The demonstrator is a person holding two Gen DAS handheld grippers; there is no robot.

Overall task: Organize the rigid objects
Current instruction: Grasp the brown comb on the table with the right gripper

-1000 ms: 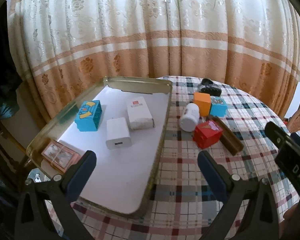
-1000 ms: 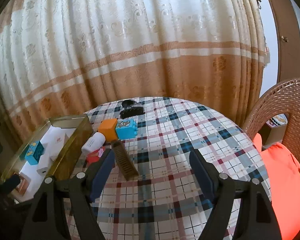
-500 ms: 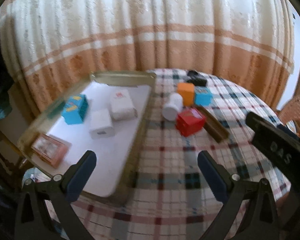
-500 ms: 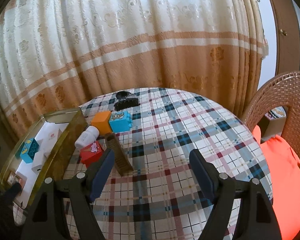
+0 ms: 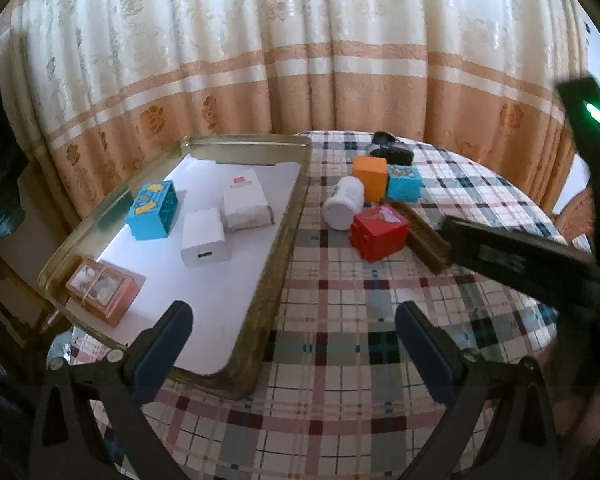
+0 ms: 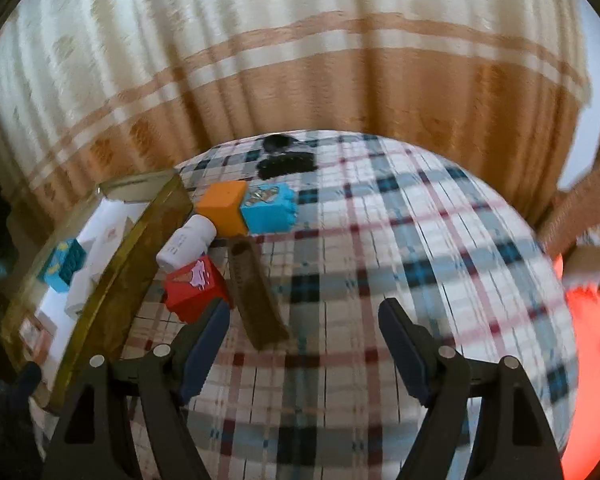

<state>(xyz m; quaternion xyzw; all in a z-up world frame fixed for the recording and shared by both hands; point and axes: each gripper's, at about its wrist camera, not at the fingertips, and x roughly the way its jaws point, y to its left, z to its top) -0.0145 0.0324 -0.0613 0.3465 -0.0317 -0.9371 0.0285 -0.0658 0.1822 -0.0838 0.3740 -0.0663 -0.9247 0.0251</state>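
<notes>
Meanwhile, both the left gripper (image 5: 292, 344) and the right gripper (image 6: 302, 344) hung spread wide and empty above the checked tablecloth (image 5: 340, 320), touching nothing.

Soft daylight glows through the curtain (image 5: 300, 60), leaving the scene evenly bright with faint shadows. The left wrist view is mostly sharp, while the right wrist view is smeared by motion blur. Both bow strongly, with dark corners.
</notes>
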